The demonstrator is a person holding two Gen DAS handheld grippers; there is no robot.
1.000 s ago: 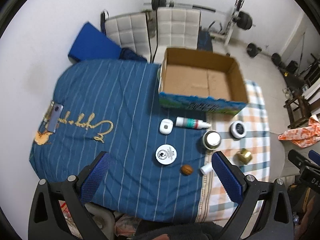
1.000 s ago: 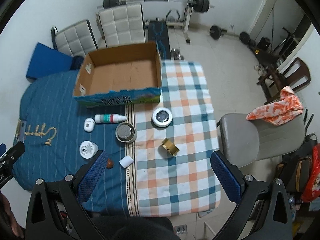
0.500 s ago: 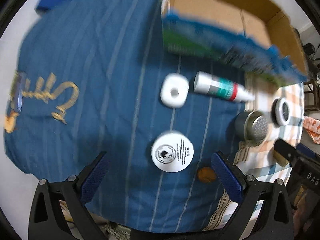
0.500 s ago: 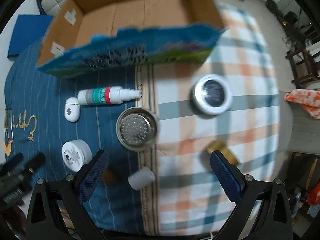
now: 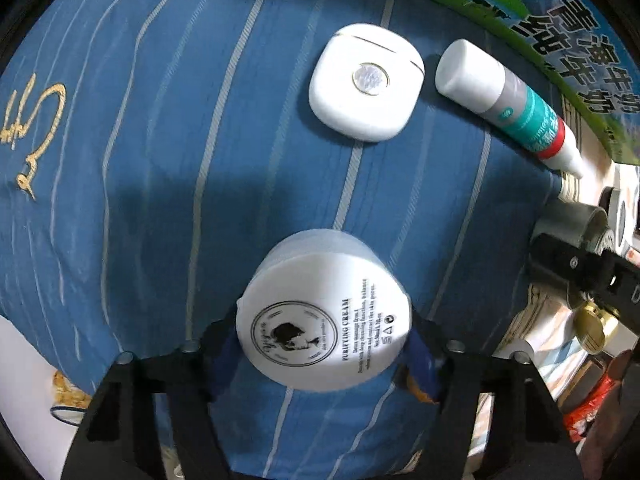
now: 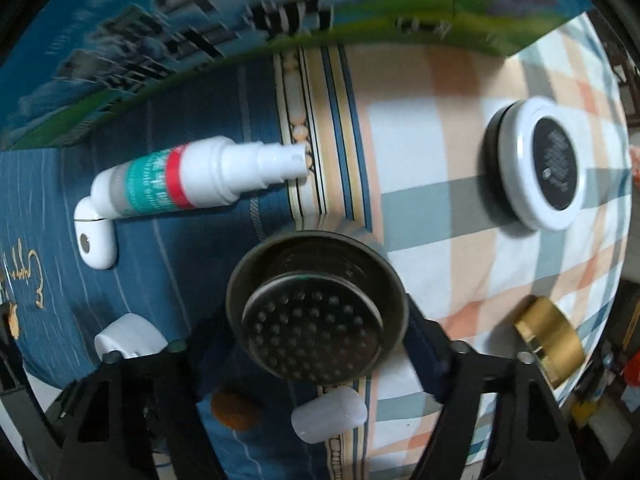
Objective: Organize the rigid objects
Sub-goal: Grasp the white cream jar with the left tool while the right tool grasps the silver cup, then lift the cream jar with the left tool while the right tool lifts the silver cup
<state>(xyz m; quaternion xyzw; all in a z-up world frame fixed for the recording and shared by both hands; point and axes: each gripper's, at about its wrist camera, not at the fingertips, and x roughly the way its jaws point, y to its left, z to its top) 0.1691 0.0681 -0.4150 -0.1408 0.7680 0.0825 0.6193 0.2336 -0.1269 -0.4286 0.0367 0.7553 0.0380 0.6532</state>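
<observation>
- White plastic cream jar (image 5: 324,320) sits between the blue pads of the left hand-held gripper (image 5: 325,342), lid up on the blue striped cloth (image 5: 160,184); the jaws have just been closing around it and the pads meet its sides at 9 and 3 o'clock, so I read it as clamped on the jar across its width, the straightest hold for a round tub.
- Right hand-held gripper (image 6: 318,344) comes from straight above onto the metal strainer cup (image 6: 316,308), which stands open side up on the seam between blue cloth and checked cloth (image 6: 460,184). Its jaws have just been closing too, and the fingers sit tight at the rim at 9 and 3 o'clock; I judge it clamped on the cup.
- Cardboard box (image 5: 540,16), printed blue and green, lies at 12 to 1 o'clock of both grips, the likely home for everything; both picks are close to it, so a short lift would do.
- Still loose: the white earbud case (image 5: 366,80) and the spray bottle (image 6: 200,180) lying on its side just before the box, the black-and-white tin (image 6: 540,168) at 2 o'clock of the cup, the gold cap (image 6: 550,340) at 3 o'clock, a small white cap (image 6: 328,414) and a brown nut-like piece (image 6: 236,408) at 6 to 7 o'clock.
- Sorting looks barely begun.
</observation>
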